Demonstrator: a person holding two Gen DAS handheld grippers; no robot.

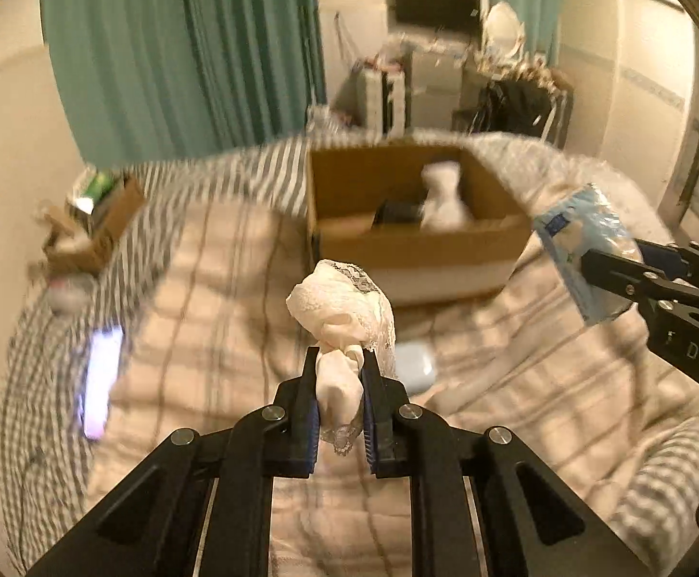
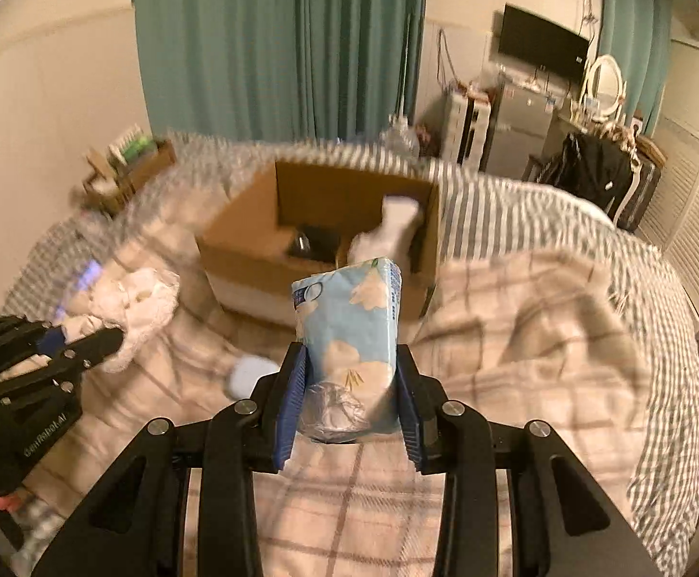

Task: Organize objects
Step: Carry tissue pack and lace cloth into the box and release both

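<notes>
My left gripper (image 1: 340, 360) is shut on a bunched white lace cloth (image 1: 344, 307), held above the bed; it also shows in the right wrist view (image 2: 130, 300). My right gripper (image 2: 349, 356) is shut on a blue tissue pack (image 2: 351, 317) with cloud print, also seen at the right of the left wrist view (image 1: 585, 250). An open cardboard box (image 1: 416, 245) sits on the bed ahead of both grippers, holding a white bottle (image 1: 443, 197) and a dark object (image 1: 397, 211). The box also shows in the right wrist view (image 2: 248, 250).
A small pale blue case (image 1: 414, 365) lies on the checked blanket (image 1: 214, 288) below the cloth. A lit phone (image 1: 101, 380) lies at the left. A small crate of items (image 1: 92, 221) stands at the bed's far left. Teal curtains (image 1: 181, 48) hang behind.
</notes>
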